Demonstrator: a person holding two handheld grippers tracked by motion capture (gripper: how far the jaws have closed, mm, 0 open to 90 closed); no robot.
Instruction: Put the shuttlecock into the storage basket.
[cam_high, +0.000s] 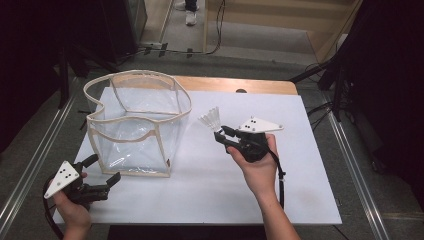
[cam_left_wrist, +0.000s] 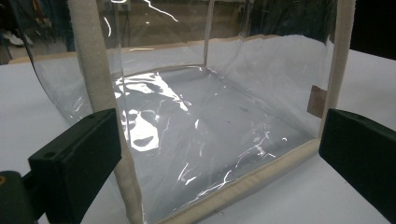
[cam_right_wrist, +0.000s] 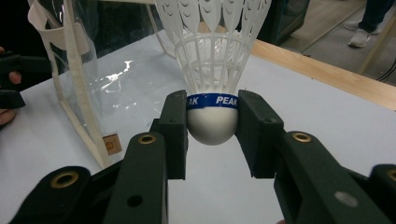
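Note:
A white plastic shuttlecock (cam_high: 211, 119) with a blue band is held by its rounded cork base (cam_right_wrist: 211, 125) in my right gripper (cam_high: 221, 134), whose jaws are shut on it, a little above the white table, right of the bag. The clear plastic bag (cam_high: 136, 120) with cream fabric trim stands upright and open-topped at the table's left. My left gripper (cam_high: 104, 170) stands open at the bag's near left corner, its jaws wide on either side of the bag's lower front panel (cam_left_wrist: 210, 140) without touching it.
The white sheet (cam_high: 300, 150) covers the table; a strip of bare wood (cam_high: 240, 84) shows at the far edge. Dark stands and cables lie on the floor around. A person's feet (cam_high: 190, 15) stand beyond the table.

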